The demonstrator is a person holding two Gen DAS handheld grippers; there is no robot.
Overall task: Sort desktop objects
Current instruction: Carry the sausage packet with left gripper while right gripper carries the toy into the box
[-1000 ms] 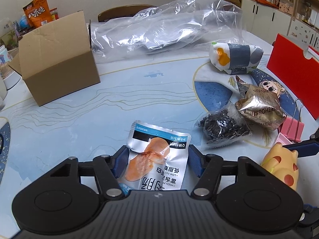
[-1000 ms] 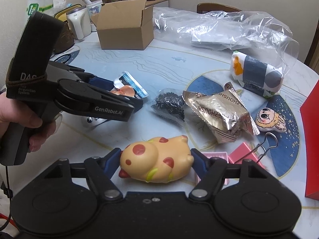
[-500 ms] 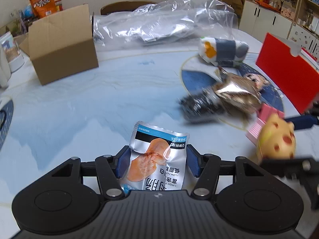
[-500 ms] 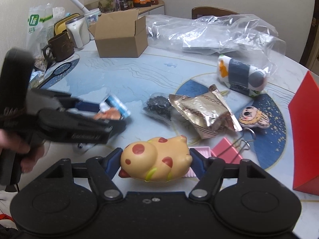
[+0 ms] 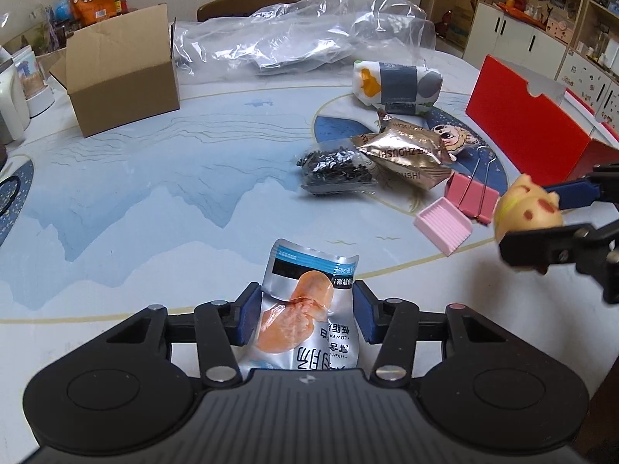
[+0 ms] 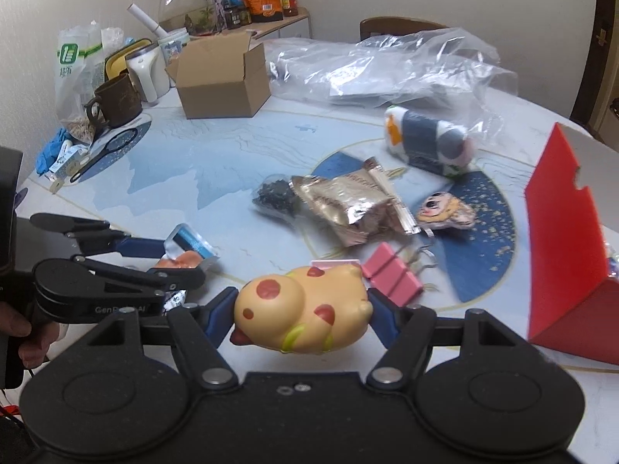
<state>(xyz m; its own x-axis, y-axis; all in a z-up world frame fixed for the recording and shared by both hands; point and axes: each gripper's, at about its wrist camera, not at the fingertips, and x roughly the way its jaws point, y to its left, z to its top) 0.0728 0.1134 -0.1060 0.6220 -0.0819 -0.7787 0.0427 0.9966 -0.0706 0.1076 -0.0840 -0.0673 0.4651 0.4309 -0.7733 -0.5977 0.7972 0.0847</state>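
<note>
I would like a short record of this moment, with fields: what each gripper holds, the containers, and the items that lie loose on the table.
left gripper: shut on silver snack pouch, held above the table
right gripper: shut on yellow spotted toy, also lifted
containers: open cardboard box far left; red box at right
loose items: gold foil packet, bag of black pieces, pink binder clip, pink mini dustpan, cartoon face charm, white and grey wrapped pack
far side: crumpled clear plastic bag

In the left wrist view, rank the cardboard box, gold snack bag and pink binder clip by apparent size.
1. cardboard box
2. gold snack bag
3. pink binder clip
The box sits farthest back yet looks largest, so this order seems reliable.
</note>
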